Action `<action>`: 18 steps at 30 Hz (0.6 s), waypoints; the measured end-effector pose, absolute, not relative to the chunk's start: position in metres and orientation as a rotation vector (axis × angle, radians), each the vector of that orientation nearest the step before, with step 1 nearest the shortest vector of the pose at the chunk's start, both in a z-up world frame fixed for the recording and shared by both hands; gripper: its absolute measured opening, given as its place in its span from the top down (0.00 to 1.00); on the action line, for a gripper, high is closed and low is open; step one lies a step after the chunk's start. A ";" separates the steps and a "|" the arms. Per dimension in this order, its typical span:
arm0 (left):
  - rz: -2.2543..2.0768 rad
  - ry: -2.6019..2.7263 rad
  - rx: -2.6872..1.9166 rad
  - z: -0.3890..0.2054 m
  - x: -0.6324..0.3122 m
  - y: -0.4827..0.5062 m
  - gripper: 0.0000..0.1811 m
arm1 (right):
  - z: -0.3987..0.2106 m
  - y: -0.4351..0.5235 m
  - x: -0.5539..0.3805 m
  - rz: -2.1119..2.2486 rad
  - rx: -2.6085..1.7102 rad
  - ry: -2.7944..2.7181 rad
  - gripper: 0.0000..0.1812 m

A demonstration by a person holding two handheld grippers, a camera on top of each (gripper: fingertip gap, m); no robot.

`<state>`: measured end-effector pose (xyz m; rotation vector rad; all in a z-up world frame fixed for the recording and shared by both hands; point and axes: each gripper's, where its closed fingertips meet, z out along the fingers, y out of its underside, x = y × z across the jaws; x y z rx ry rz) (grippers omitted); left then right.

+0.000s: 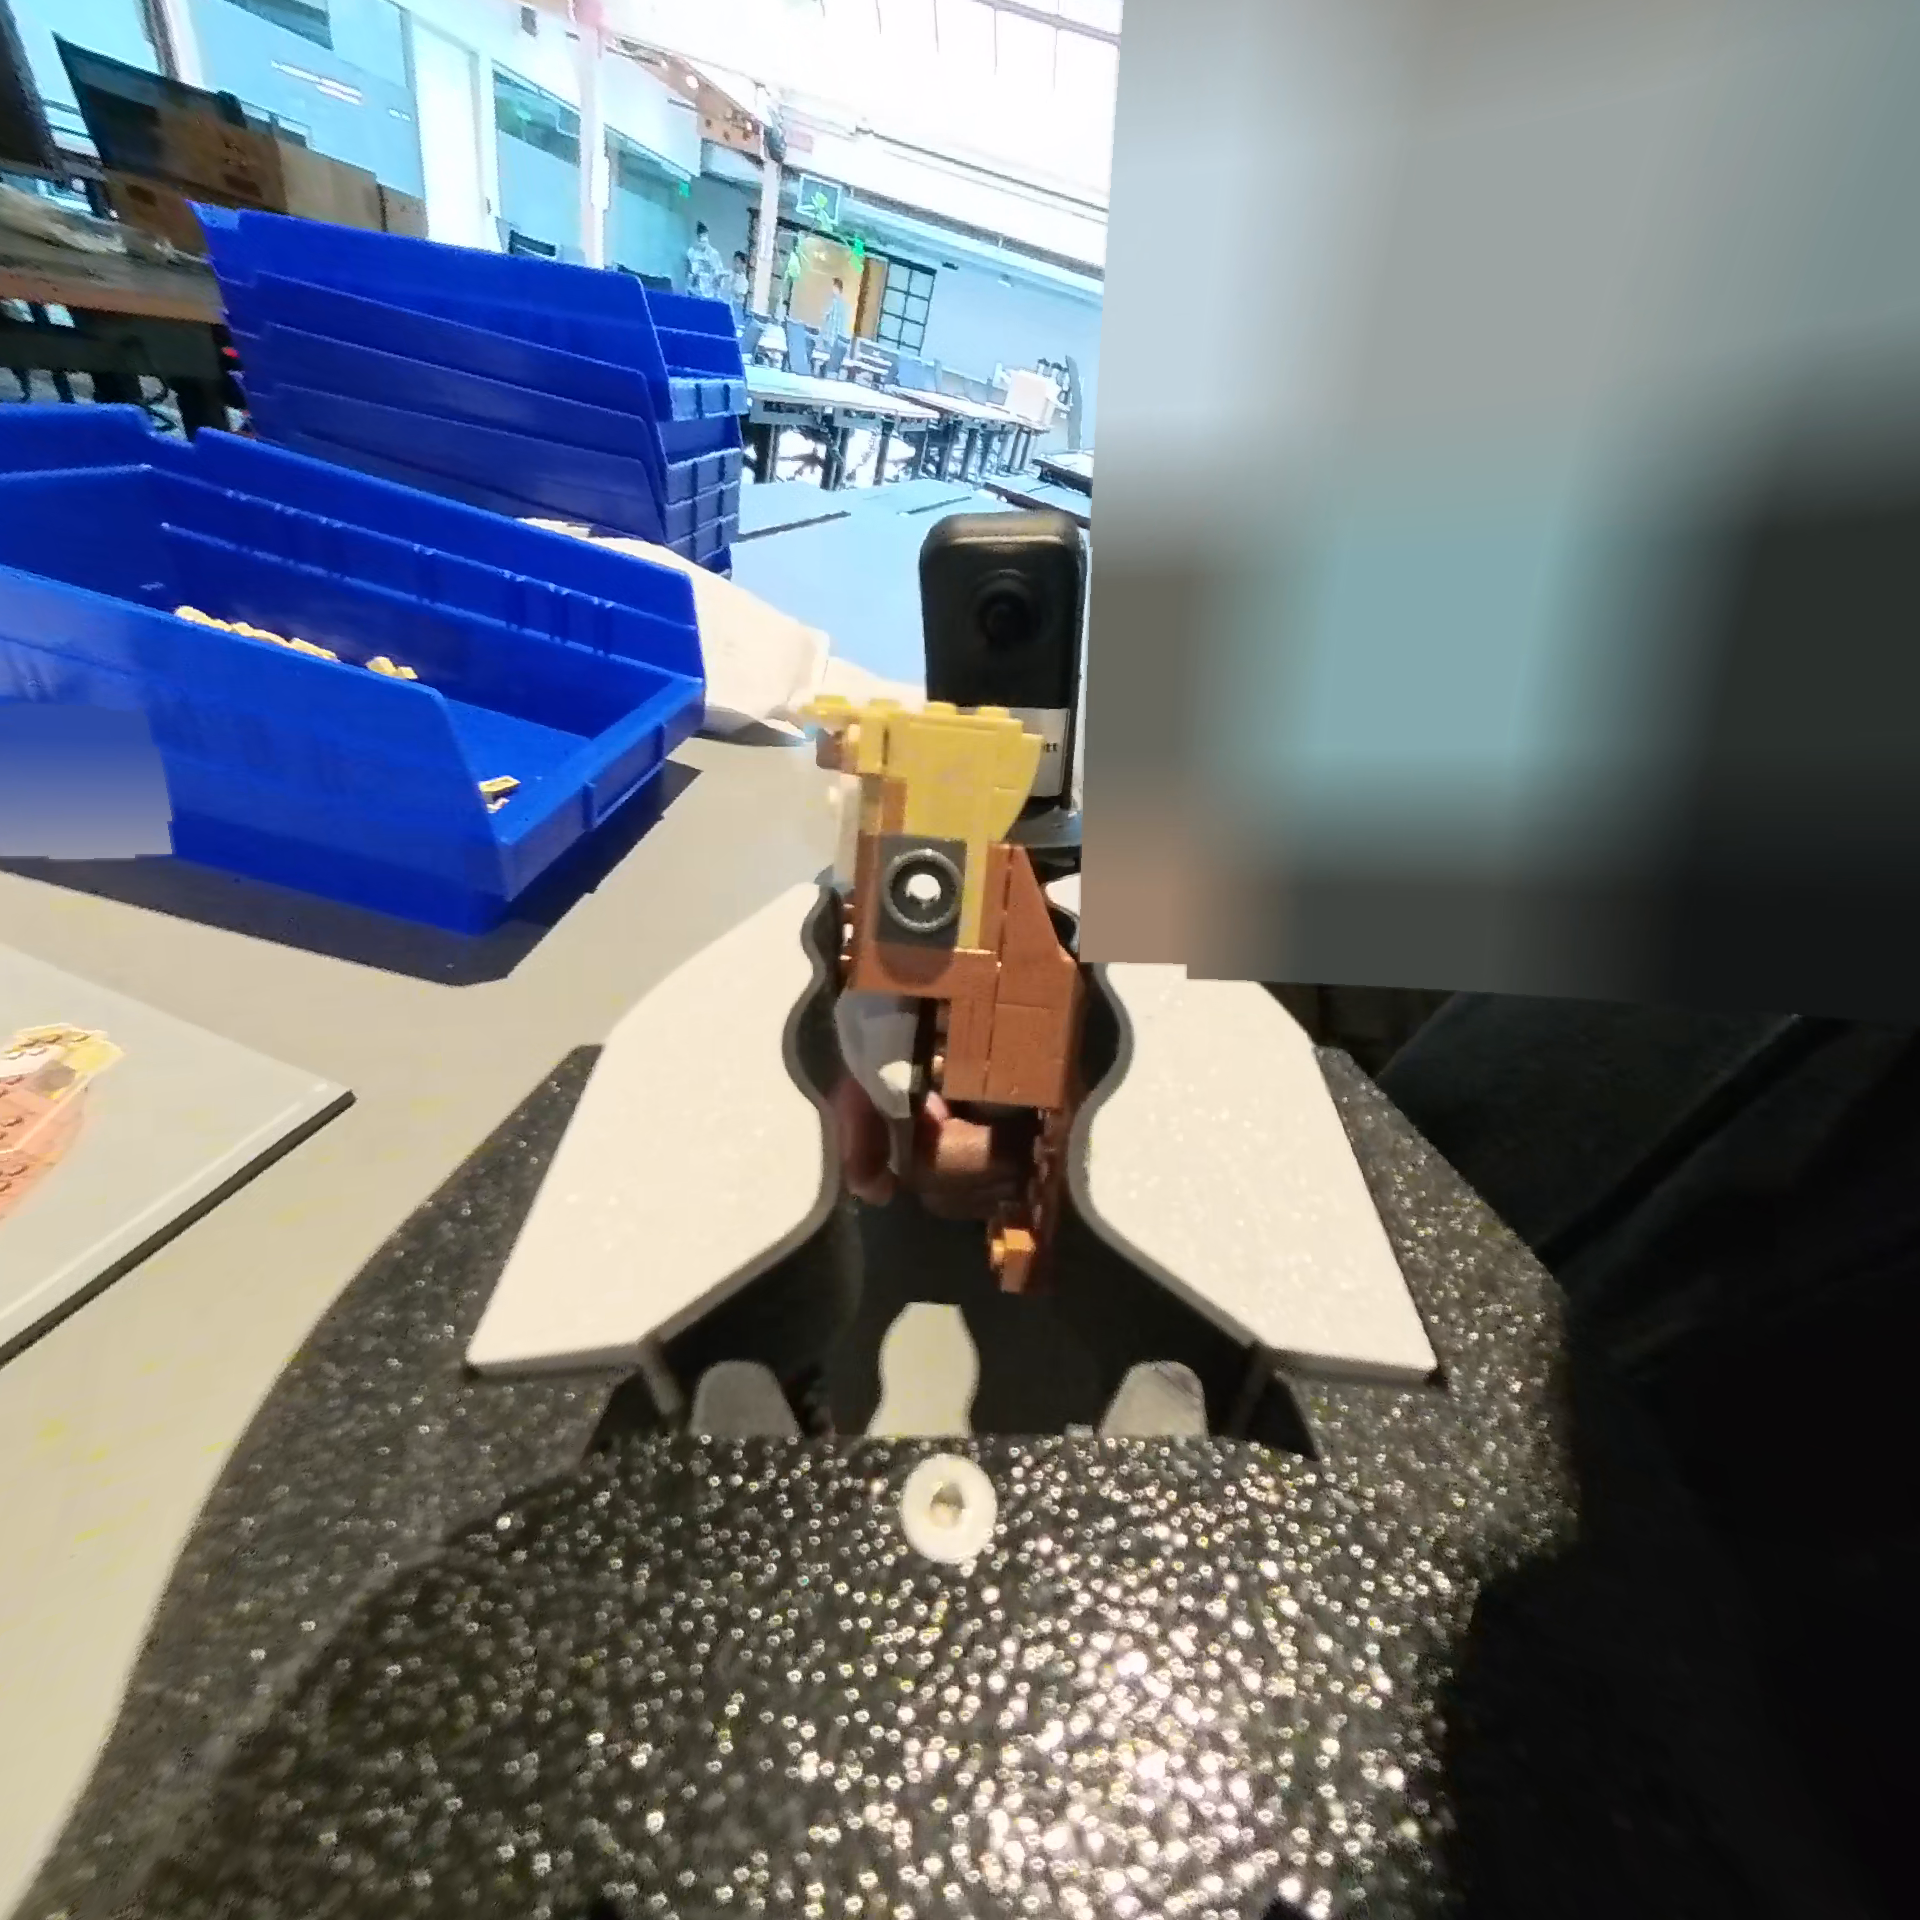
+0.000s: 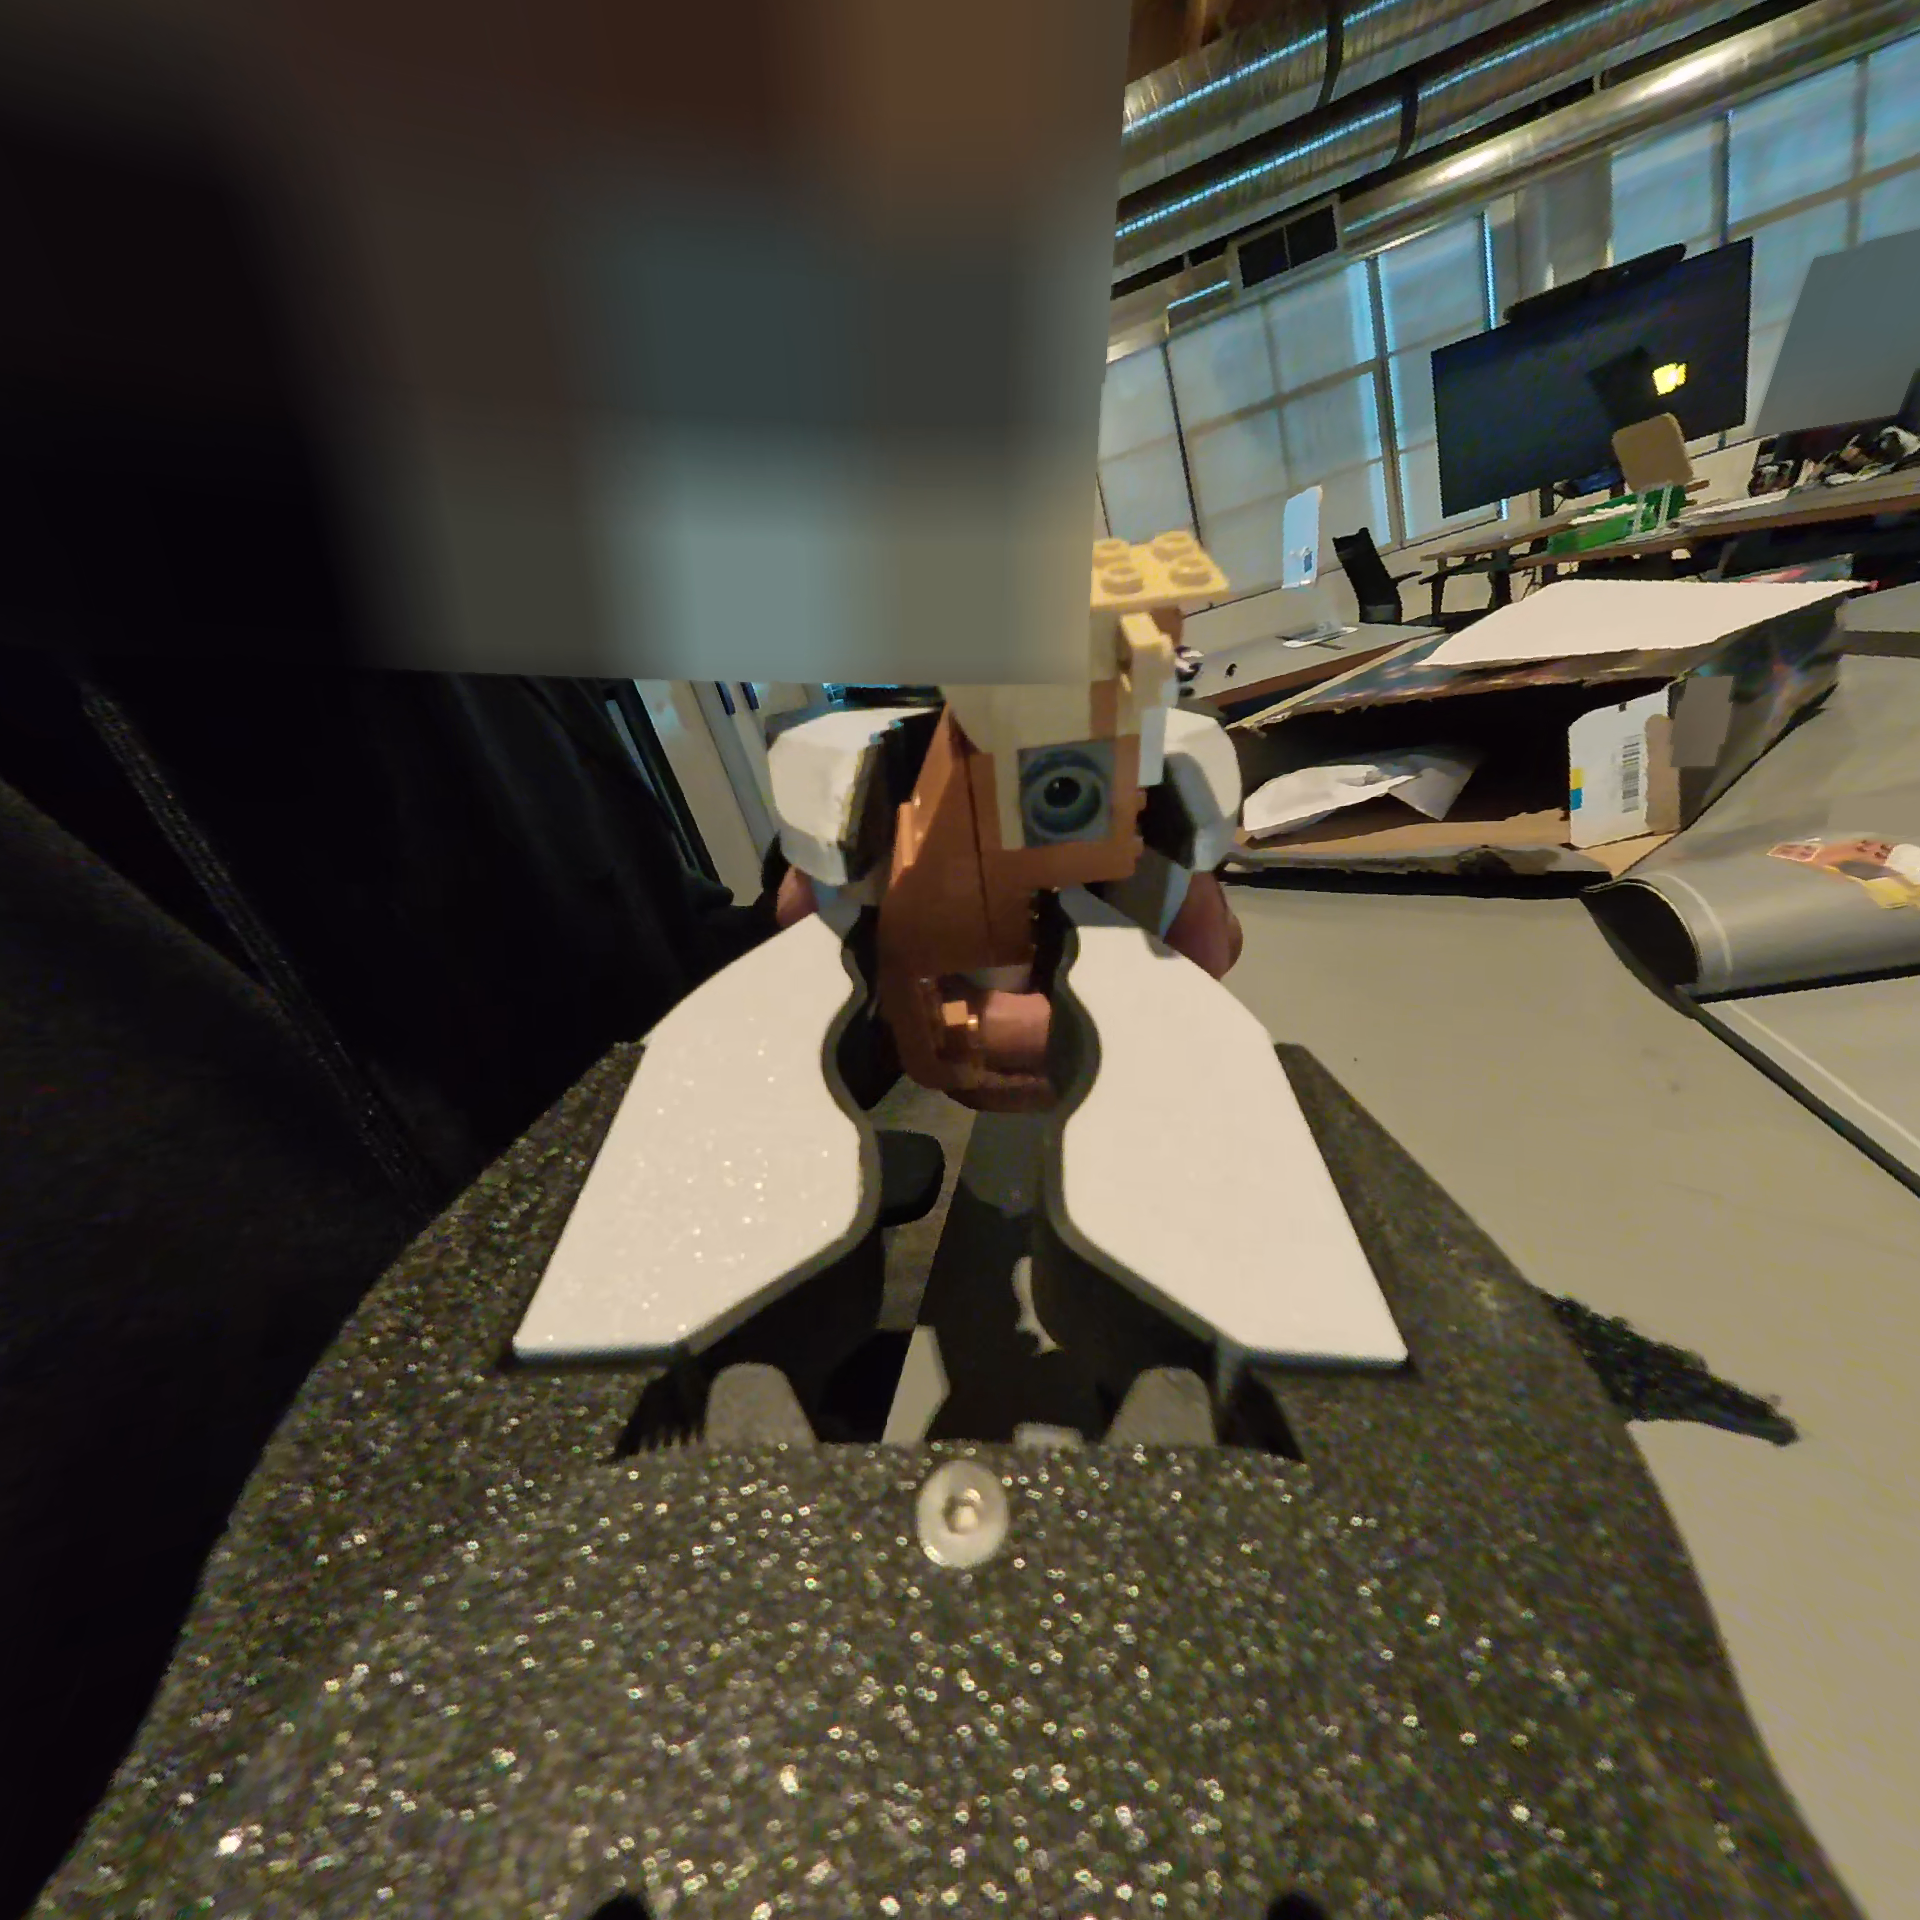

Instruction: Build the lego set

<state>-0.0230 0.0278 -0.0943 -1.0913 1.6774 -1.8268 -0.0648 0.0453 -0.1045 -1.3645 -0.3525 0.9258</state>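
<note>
Because the brown-and-tan lego assembly (image 1: pixel 961 956) is lifted clear of the bench (image 1: pixel 436 1049), both grippers appear to share it. The left gripper (image 1: pixel 951 1023) has its jaws clenched on the brown lower body, and the right gripper (image 2: pixel 961 987) has its jaws closed on the same model (image 2: pixel 997 831) from the opposite side. The two wrist views face each other across the model. This opposed hold is judged to steady the model for pressing or checking a part; which of the two cannot be told.

A grey square piece with a round hole (image 1: pixel 922 890) faces the left camera. A tan studded plate (image 2: pixel 1156 569) sits at the model's top and looks tilted in the right wrist view. Whether it is fully seated cannot be told.

Surroundings, left side:
- An open blue bin (image 1: pixel 343 707) holds loose tan pieces (image 1: pixel 301 644).
- Stacked blue bins (image 1: pixel 468 364) stand behind it.
- An instruction sheet (image 1: pixel 156 1122) lies at the bench edge.

Surroundings, right side:
- An opened cardboard box (image 2: pixel 1455 748) lies on the bench.
- A dark monitor (image 2: pixel 1590 374) stands beyond it.

Nothing obstructs the model itself. The opposing jaws crowd its lower half, leaving only the top free.
</note>
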 end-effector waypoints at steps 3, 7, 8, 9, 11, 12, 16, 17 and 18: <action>-1.829 1.672 -1.077 -0.094 -0.023 0.027 0.77 | -0.105 0.045 -0.064 0.920 -1.367 -0.351 0.84; -1.825 1.660 -1.073 -0.094 -0.022 0.027 0.77 | -0.105 0.045 -0.063 0.917 -1.369 -0.348 0.84; -1.828 1.656 -1.078 -0.094 -0.021 0.027 0.77 | -0.105 0.044 -0.062 0.920 -1.368 -0.348 0.84; -1.833 1.656 -1.081 -0.094 -0.021 0.027 0.77 | -0.105 0.044 -0.062 0.921 -1.368 -0.348 0.84; -1.840 1.649 -1.084 -0.093 -0.021 0.027 0.77 | -0.105 0.044 -0.062 0.923 -1.365 -0.347 0.84; -1.844 1.641 -1.094 -0.093 -0.020 0.027 0.77 | -0.105 0.045 -0.061 0.923 -1.365 -0.343 0.84; -1.804 1.675 -1.127 -0.099 -0.018 0.031 0.77 | -0.111 0.049 -0.057 0.899 -1.422 -0.335 0.83; -1.763 1.697 -1.123 -0.102 -0.018 0.033 0.77 | -0.115 0.050 -0.056 0.879 -1.452 -0.337 0.81; -1.720 1.719 -1.121 -0.105 -0.018 0.036 0.77 | -0.119 0.051 -0.053 0.858 -1.490 -0.339 0.77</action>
